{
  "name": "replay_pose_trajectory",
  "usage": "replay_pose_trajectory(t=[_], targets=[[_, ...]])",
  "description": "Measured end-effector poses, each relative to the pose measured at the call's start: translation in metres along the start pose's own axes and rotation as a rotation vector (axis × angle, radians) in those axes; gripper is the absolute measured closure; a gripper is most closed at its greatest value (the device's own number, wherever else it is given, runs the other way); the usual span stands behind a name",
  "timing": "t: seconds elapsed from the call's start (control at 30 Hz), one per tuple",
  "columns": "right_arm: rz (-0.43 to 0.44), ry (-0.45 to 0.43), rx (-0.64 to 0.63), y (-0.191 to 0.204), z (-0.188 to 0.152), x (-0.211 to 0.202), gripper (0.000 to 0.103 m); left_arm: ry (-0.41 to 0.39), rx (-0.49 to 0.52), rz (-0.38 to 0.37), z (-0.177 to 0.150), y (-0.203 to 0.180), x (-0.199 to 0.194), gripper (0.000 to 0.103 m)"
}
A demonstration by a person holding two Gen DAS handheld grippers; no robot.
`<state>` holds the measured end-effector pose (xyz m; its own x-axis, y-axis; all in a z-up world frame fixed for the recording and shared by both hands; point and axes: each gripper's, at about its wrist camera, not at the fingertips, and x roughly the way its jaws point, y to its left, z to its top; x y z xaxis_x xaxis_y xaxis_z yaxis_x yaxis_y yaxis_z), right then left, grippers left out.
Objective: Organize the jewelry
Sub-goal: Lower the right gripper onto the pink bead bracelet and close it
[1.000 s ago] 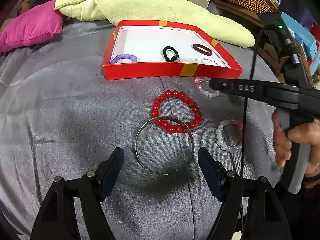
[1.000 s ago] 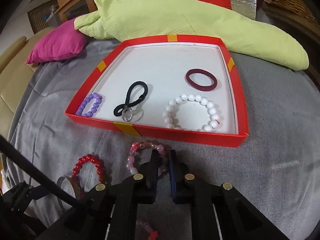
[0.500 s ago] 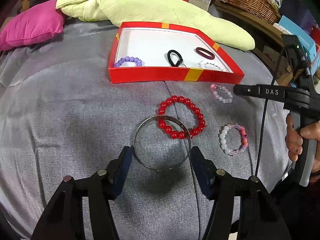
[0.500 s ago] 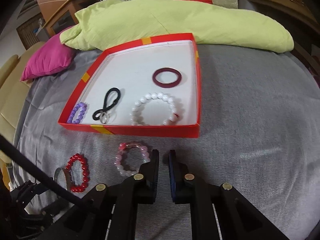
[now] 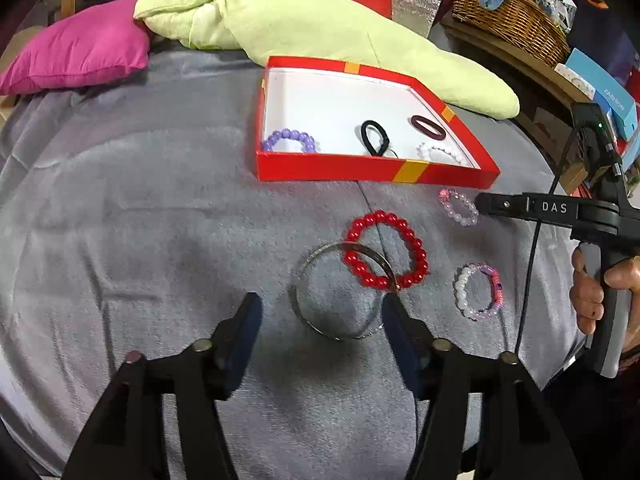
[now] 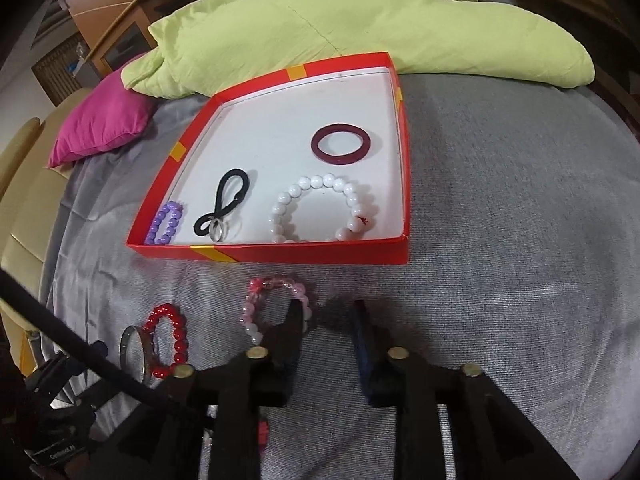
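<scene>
A red box (image 5: 376, 170) (image 6: 288, 254) with a white floor holds a purple bead bracelet (image 5: 288, 140), a black hair tie (image 5: 374, 136), a maroon ring (image 6: 340, 144) and a white bead bracelet (image 6: 324, 208). On the grey cloth in front lie a red bead bracelet (image 5: 386, 254), a silver bangle (image 5: 340, 292), a pale pink bracelet (image 5: 458, 206) (image 6: 272, 304) and a white and pink bracelet (image 5: 478, 292). My left gripper (image 5: 320, 312) is open just before the bangle. My right gripper (image 6: 326, 318) is open, its left finger over the pale pink bracelet.
A green pillow (image 5: 320, 28) lies behind the box and a magenta cushion (image 5: 76, 48) at the far left. A wicker basket (image 5: 512, 8) and boxes stand on a shelf at the right. A black cable (image 6: 80, 344) crosses the lower left of the right wrist view.
My right gripper has opened from shut and come closer to the pale pink bracelet. My left gripper has shifted left, so the bangle now sits toward its right finger.
</scene>
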<state>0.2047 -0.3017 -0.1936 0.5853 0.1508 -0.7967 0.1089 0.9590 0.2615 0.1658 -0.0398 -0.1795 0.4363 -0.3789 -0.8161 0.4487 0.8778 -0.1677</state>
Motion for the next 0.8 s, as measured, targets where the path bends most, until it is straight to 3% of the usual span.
replay_pose_trajectory(t=[0.3,0.37,0.5,0.57,0.8], targets=[[-0.051,-0.037,-0.059,0.014,-0.001,0.008,0.072,0.038,0.032,0.017,-0.006,-0.016,0.015,0.030],[-0.090,-0.050,-0.100,0.020,-0.003,0.011,0.089,0.031,0.051,0.023,-0.007,-0.018,0.017,0.030],[-0.128,-0.068,-0.164,0.029,-0.005,0.011,0.094,0.013,0.082,0.020,-0.008,-0.021,0.018,0.031],[-0.126,-0.078,-0.166,0.028,-0.005,0.009,0.094,0.000,0.102,0.026,-0.008,-0.023,0.017,0.043],[-0.092,-0.124,-0.129,0.020,-0.003,-0.005,0.094,-0.051,0.107,0.020,-0.002,-0.019,0.008,0.044]])
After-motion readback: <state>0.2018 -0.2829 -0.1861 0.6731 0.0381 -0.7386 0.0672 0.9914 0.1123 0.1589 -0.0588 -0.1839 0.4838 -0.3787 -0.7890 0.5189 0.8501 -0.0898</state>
